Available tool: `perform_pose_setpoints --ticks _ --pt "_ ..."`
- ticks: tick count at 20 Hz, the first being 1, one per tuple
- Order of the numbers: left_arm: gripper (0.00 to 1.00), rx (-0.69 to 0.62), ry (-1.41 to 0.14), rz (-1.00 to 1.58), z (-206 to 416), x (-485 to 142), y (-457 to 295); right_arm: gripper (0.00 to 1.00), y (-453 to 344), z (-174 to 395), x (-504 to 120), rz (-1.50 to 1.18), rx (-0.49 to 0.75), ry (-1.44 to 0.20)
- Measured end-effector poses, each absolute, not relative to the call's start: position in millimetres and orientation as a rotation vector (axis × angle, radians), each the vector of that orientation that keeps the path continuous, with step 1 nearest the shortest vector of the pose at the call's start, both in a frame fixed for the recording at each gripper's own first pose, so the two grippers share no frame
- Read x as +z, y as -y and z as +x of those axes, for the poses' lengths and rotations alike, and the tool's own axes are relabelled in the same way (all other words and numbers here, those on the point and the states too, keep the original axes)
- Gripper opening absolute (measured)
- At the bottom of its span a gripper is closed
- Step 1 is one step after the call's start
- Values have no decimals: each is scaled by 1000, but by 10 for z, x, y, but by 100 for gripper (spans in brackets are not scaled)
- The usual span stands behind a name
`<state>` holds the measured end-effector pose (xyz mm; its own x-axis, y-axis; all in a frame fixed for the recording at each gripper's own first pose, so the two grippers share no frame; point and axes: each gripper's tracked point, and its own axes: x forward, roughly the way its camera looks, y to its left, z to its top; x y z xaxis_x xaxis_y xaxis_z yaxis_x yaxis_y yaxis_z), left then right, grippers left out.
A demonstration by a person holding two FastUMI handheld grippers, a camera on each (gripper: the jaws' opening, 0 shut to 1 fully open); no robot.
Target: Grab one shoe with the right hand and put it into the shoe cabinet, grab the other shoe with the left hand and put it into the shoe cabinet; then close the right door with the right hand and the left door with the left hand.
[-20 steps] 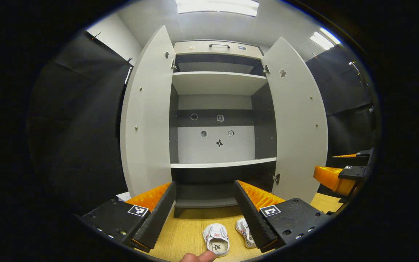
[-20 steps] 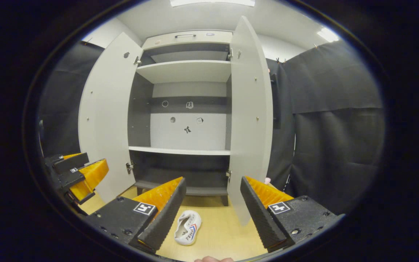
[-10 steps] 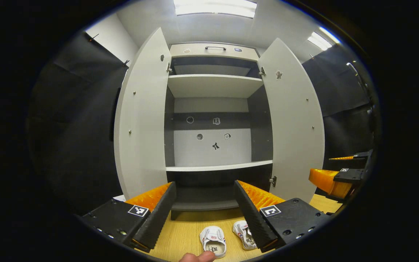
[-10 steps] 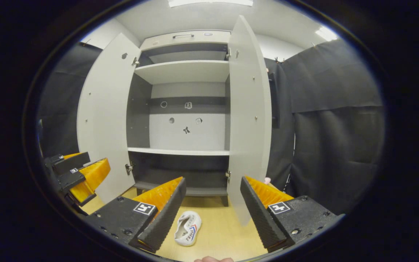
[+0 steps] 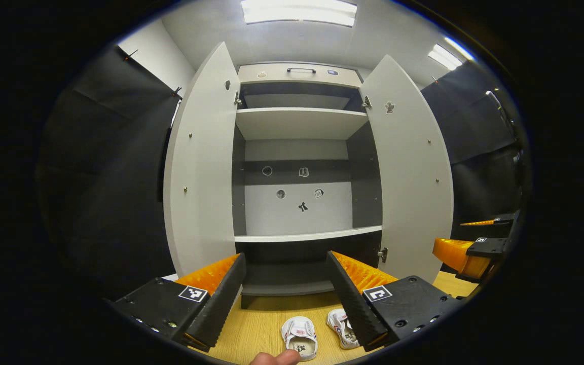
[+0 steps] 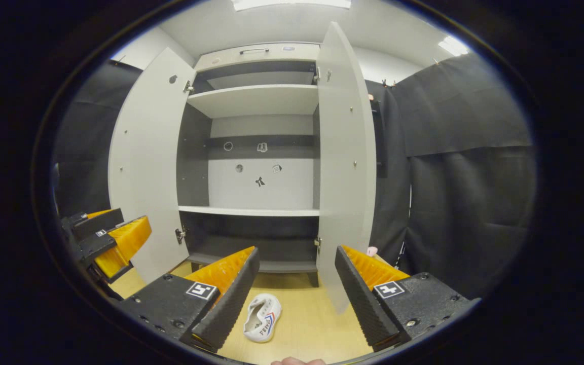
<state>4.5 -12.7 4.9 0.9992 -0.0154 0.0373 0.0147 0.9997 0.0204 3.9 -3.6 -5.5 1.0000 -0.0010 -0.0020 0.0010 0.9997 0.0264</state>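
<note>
Two small white shoes lie on the wooden floor before the shoe cabinet (image 5: 299,235): one shoe (image 5: 299,336) and the other shoe (image 5: 341,327), partly behind a finger. In the right gripper view a white shoe (image 6: 262,317) lies between my fingers' reach. Both cabinet doors stand wide: the left door (image 5: 198,167) and the right door (image 5: 408,172). My left gripper (image 5: 287,296) is open and holds nothing, above the shoes. My right gripper (image 6: 297,294) is open and holds nothing; it also shows at the right gripper (image 5: 467,251). The left gripper (image 6: 107,241) appears at the left edge.
Black cloth walls stand on both sides of the cabinet. The cabinet shelves (image 6: 251,210) are bare, with small stickers on the back panel. The right door (image 6: 345,162) stands edge-on just ahead of my right gripper. A fingertip (image 5: 274,358) shows at the bottom.
The left gripper view has tilted slightly, so the cabinet sits a little lower and the shoes closer to the bottom edge. The right gripper has barely moved. Both stay open.
</note>
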Motion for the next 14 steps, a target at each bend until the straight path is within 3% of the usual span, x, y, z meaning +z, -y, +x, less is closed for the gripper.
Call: perform_pose_setpoints --ticks 2,14 --pt "95 -13 36 17 41 50 121 94 23 56 -86 26 3 -10" --pt "95 18 23 35 11 -11 -67 98 -370 391 -691 2 90 -136"
